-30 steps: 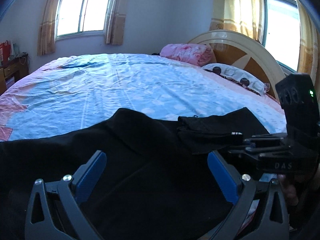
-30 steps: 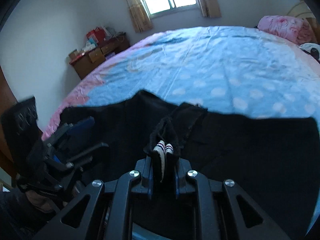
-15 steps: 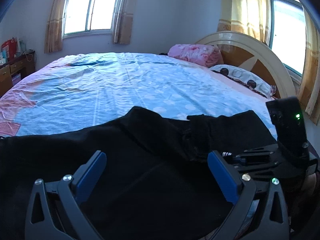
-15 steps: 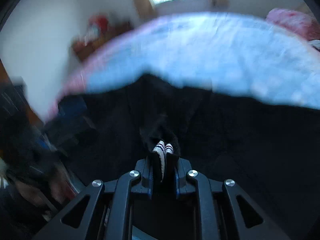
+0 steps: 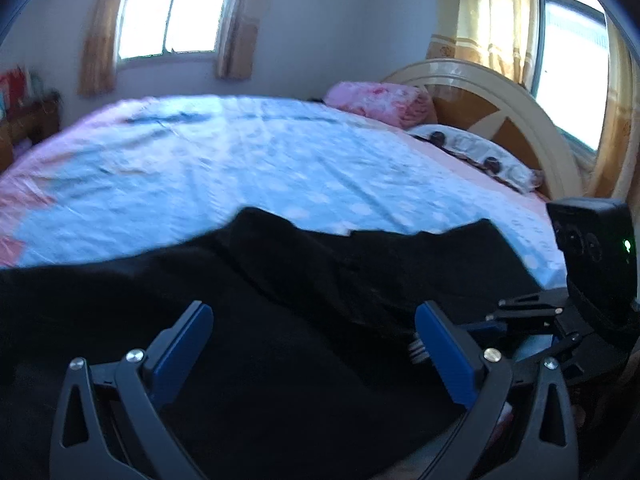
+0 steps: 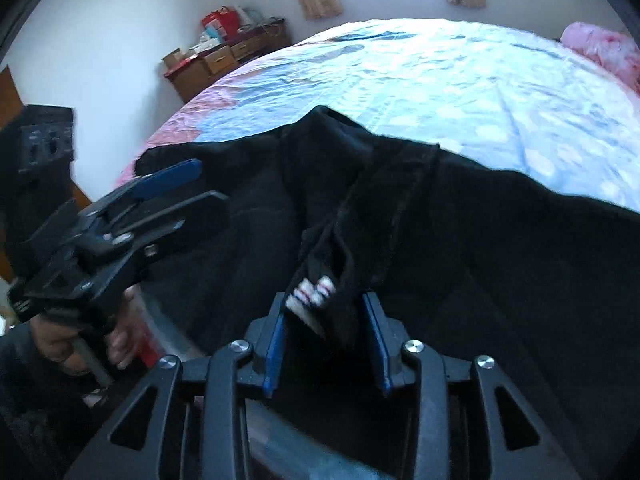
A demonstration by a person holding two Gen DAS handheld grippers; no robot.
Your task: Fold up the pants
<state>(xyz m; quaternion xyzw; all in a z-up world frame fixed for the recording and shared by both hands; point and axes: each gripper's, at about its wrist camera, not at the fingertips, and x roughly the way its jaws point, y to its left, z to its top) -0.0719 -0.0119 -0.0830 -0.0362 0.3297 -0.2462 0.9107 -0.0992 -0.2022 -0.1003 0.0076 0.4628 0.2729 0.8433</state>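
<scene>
The black pants [image 5: 304, 320] lie spread across the near edge of the bed [image 5: 240, 168], on its blue dotted sheet. A rumpled peak of the fabric rises towards the middle of the bed, and a folded band of it runs from there down into the right tool [image 6: 326, 320].

The right tool's 2 blue-padded fingers [image 6: 276, 332] stand partly apart, with a bunched piece of the pants between them; a small white tag with red and dark stripes [image 6: 310, 294] shows on that piece. Whether the pads press the cloth cannot be told.

The left tool [image 5: 312, 344] is spread wide, its 2 blue pads [image 5: 182, 344] well apart above the dark fabric, with nothing between them. In the right wrist view the same tool shows at the left, held in the person's left hand [image 6: 120, 332] just beside the pants.

At the head of the bed lie a pink rolled blanket [image 5: 380, 102] and a pale pillow [image 5: 476, 156], against a curved cream headboard [image 5: 500, 96]. A wooden dresser [image 6: 224, 62] with boxes on top stands by the far wall under a curtained window [image 5: 172, 12].
</scene>
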